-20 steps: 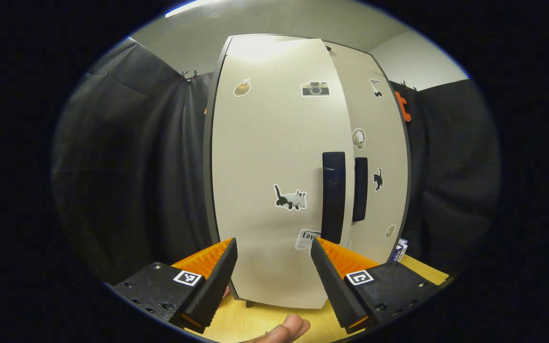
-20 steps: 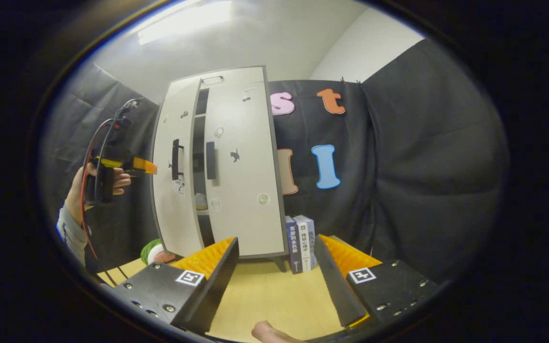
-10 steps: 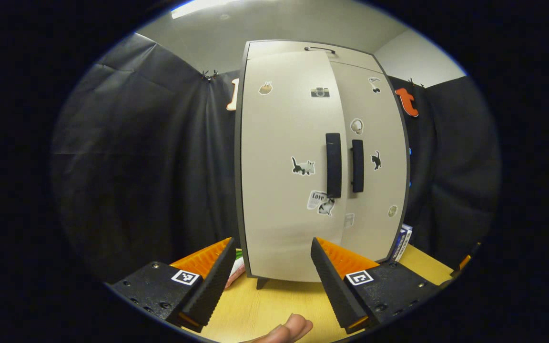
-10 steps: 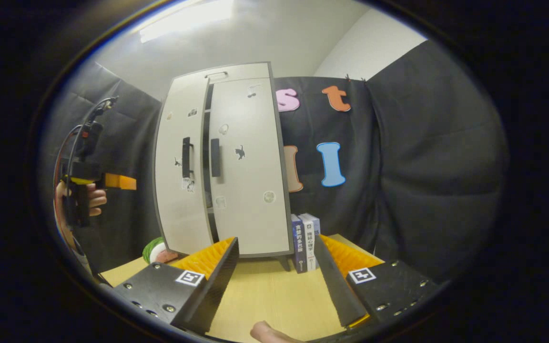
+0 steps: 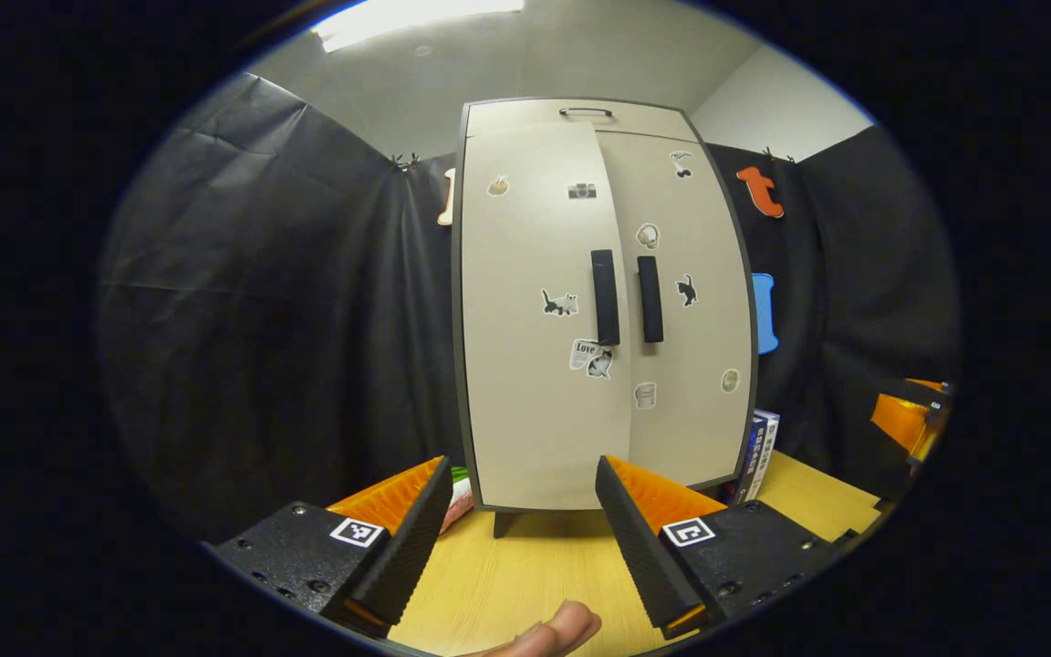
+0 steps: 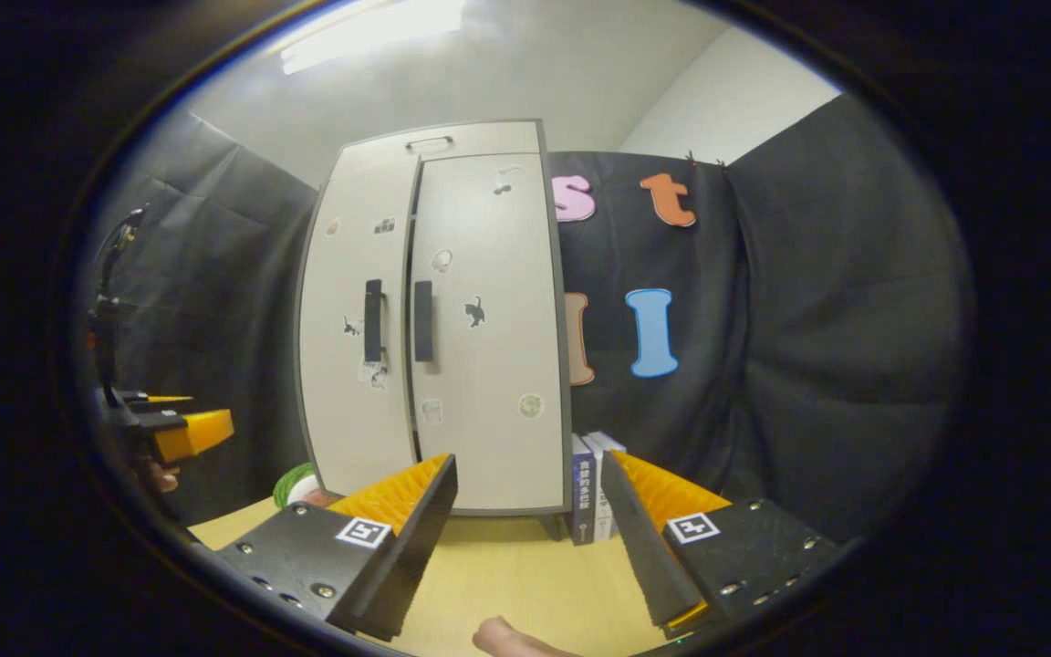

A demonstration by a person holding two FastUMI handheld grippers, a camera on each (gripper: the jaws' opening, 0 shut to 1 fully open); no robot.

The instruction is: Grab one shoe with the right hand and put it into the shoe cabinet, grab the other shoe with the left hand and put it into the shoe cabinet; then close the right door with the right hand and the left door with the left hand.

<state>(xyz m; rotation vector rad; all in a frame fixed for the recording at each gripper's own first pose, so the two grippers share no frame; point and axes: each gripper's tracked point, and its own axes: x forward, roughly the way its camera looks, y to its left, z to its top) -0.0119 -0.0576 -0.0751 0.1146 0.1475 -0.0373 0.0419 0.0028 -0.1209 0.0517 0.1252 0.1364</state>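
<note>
Left gripper view has the shoe cabinet point(image 5: 580, 319) looking shut, both doors flush, so I'd say the job's basically done, shoes presumably inside. Left gripper point(image 5: 521, 506) and right gripper point(image 6: 530, 506) hang back, fingers apart, holding nothing.

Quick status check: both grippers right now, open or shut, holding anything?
Left gripper: open, holding nothing, pointed at the shoe cabinet.
Right gripper: open, holding nothing, above the table.

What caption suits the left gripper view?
Open left gripper faces the shoe cabinet on the wooden table, both doors shut.
</note>
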